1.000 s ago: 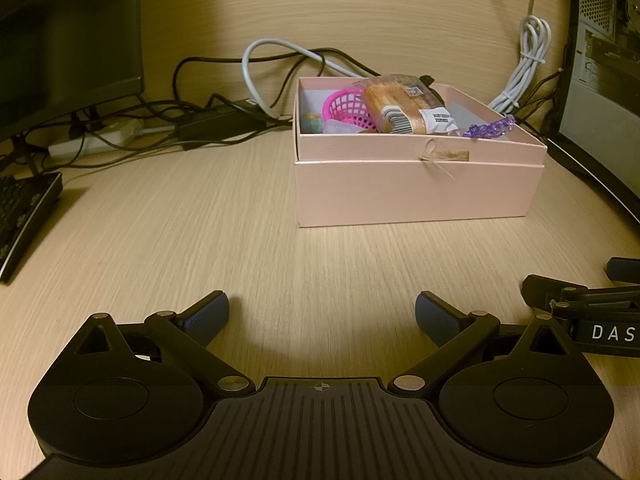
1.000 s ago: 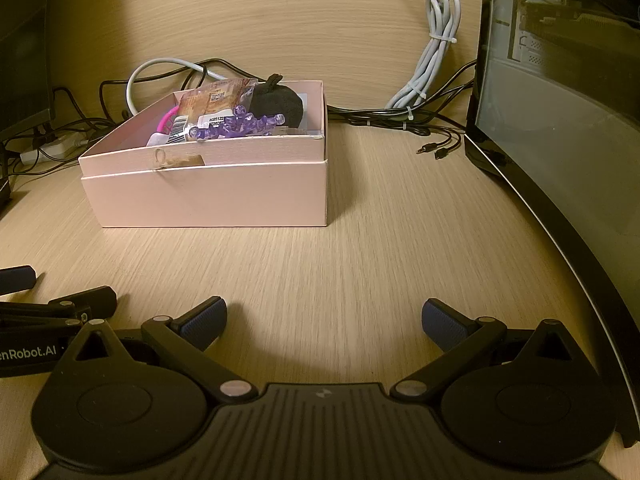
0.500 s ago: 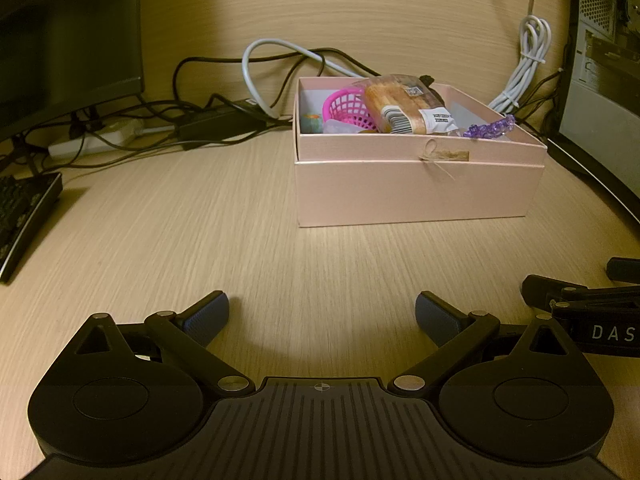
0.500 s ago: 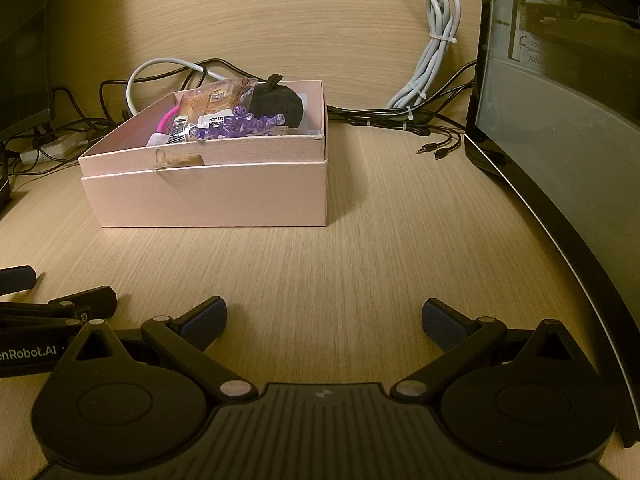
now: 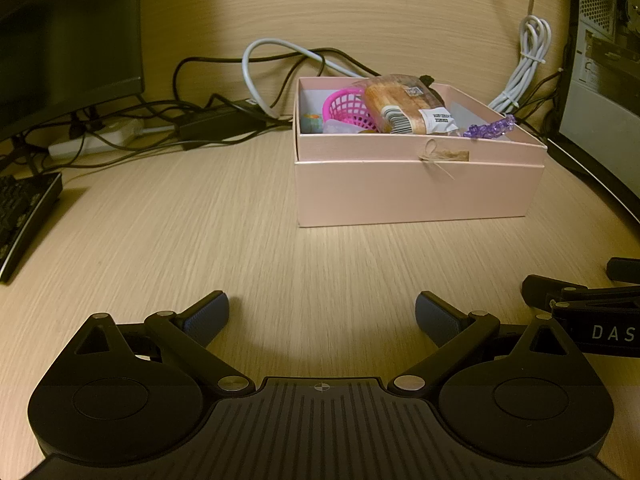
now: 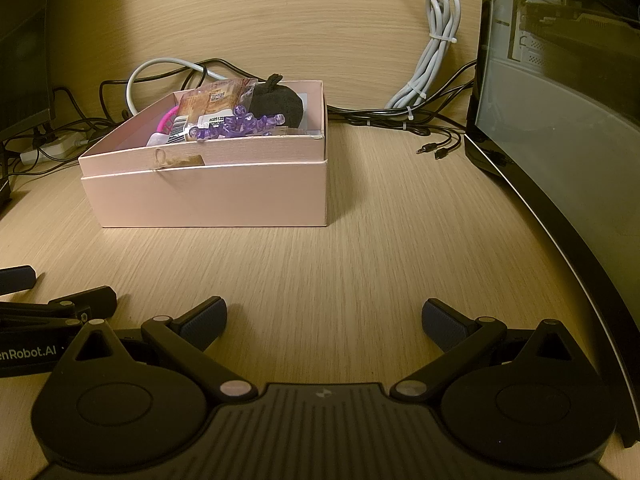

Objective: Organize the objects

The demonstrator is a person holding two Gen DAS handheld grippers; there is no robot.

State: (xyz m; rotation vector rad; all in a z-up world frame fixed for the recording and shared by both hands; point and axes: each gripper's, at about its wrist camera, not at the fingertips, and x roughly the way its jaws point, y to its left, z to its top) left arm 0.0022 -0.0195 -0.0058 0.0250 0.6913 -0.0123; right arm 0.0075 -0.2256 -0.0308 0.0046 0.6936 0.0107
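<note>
A pink cardboard box (image 5: 412,192) stands on the wooden desk, also in the right wrist view (image 6: 212,196). In it lie a pink plastic basket (image 5: 346,106), a wrapped bread packet (image 5: 404,110), a purple bead toy (image 6: 236,126), a black pouch (image 6: 278,104) and a small greenish object (image 5: 312,123). My left gripper (image 5: 322,314) is open and empty, low over the desk in front of the box. My right gripper (image 6: 324,318) is open and empty, beside the left one.
A monitor (image 5: 68,40) and a keyboard (image 5: 24,216) are at the left. Cables and a power strip (image 5: 96,142) run behind the box. A computer case (image 6: 560,120) stands at the right, with a bundled white cable (image 6: 434,60) and loose plugs (image 6: 436,150).
</note>
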